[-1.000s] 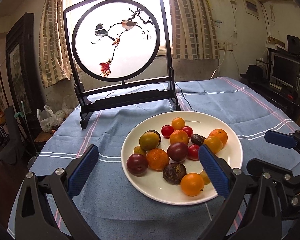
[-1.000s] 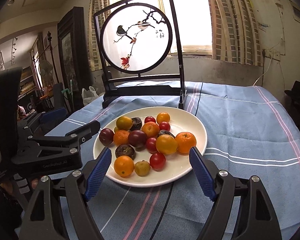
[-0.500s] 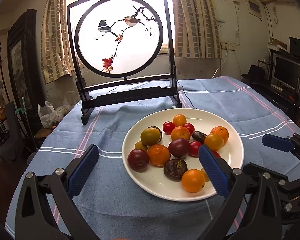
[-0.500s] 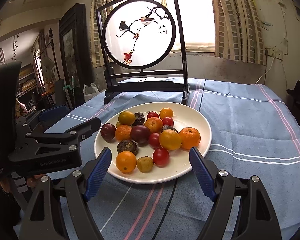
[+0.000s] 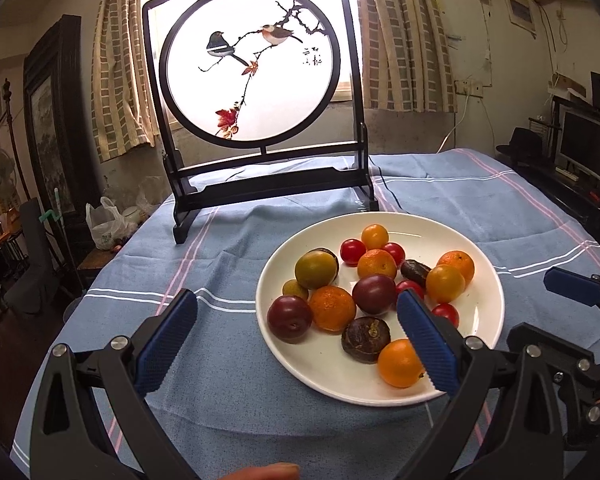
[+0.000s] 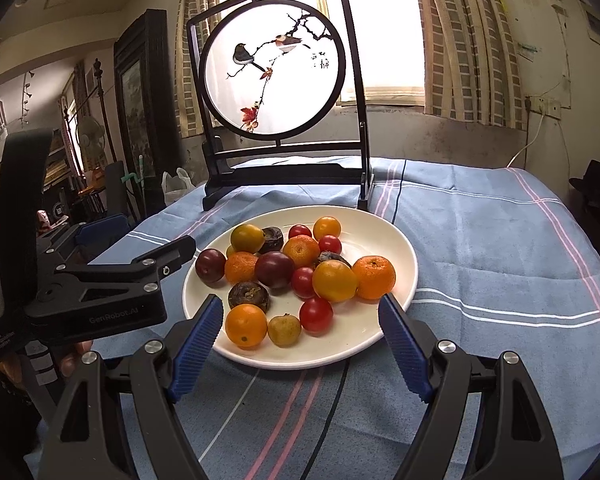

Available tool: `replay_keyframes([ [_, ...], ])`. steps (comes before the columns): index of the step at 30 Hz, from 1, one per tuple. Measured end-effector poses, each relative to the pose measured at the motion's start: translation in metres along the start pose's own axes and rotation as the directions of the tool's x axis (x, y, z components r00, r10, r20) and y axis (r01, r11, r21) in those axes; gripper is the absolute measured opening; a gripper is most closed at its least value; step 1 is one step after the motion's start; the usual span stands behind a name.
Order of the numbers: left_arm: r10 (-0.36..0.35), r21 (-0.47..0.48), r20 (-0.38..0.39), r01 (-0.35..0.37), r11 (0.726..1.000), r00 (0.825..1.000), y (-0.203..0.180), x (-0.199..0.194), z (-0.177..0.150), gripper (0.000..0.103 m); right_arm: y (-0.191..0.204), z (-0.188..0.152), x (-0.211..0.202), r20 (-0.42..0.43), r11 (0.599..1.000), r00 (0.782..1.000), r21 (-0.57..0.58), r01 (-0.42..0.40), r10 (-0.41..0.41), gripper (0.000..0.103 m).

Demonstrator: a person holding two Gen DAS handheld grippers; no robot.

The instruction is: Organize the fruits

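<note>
A white plate on the blue tablecloth holds several mixed fruits: oranges, dark plums, cherry tomatoes, brown wrinkled fruits and a yellow-green fruit. My left gripper is open and empty, hovering at the plate's near left edge. My right gripper is open and empty, just in front of the plate's near rim. The left gripper's body shows at the left of the right wrist view.
A black framed screen with a bird painting stands on the table behind the plate. A thin black cable runs under the plate across the striped blue cloth. Furniture and a monitor stand beyond the table edges.
Both grippers have drifted slightly, so the plate and screen sit a little further right in each view. Both stay open and empty. The fruits have not moved.
</note>
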State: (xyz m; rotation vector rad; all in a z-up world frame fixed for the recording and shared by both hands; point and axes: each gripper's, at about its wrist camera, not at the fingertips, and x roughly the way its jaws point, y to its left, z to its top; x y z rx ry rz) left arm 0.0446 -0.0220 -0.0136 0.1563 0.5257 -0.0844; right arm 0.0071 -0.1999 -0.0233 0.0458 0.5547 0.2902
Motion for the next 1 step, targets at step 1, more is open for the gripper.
replay_keyframes([
  [1,0.001,-0.008,0.0,-0.001,1.0,1.0,0.0012,0.0002,0.0,0.098,-0.0004,-0.0002,0.0007,-0.003,1.0,1.0,0.0,0.002,-0.002,0.081],
])
